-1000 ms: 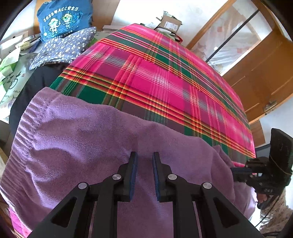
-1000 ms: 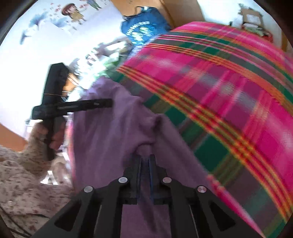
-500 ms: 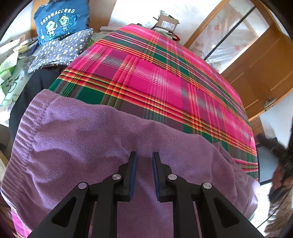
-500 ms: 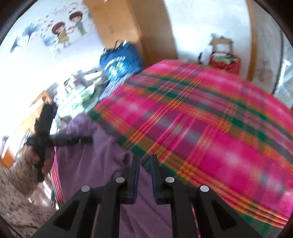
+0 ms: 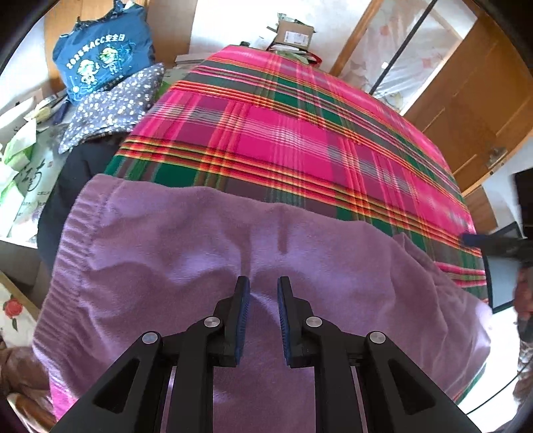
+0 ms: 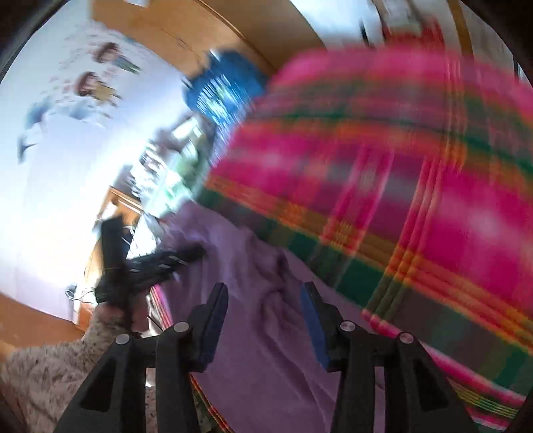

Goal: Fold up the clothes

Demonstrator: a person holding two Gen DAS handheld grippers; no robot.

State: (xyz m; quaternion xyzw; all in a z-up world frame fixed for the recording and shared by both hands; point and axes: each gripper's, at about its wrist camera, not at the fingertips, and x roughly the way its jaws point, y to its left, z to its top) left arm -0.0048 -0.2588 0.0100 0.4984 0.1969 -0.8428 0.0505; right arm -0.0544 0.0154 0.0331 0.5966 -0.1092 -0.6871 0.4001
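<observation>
A purple fleece garment (image 5: 200,249) lies spread over the near edge of a bed covered with a pink and green plaid blanket (image 5: 299,133). My left gripper (image 5: 263,293) points down at it, its narrow jaws pinching a raised ridge of the purple fabric, with creases running toward the tips. In the blurred right wrist view my right gripper (image 6: 265,293) hangs above the garment (image 6: 253,349). Its jaws are opening and nothing is between the pads. The left gripper (image 6: 186,254) shows at the garment's far edge, and the right gripper (image 5: 493,243) shows at the right rim.
A blue printed bag (image 5: 100,56) and a dotted navy cloth (image 5: 116,103) lie at the bed's far left, beside paper clutter. A cardboard box (image 5: 294,31) stands beyond the bed. Wooden doors (image 5: 466,100) are on the right. A person's patterned sleeve (image 6: 43,376) is lower left.
My right gripper has let go of the purple fold it pinched, spread its jaws and swung with a roll. The left gripper has kept its place on the garment.
</observation>
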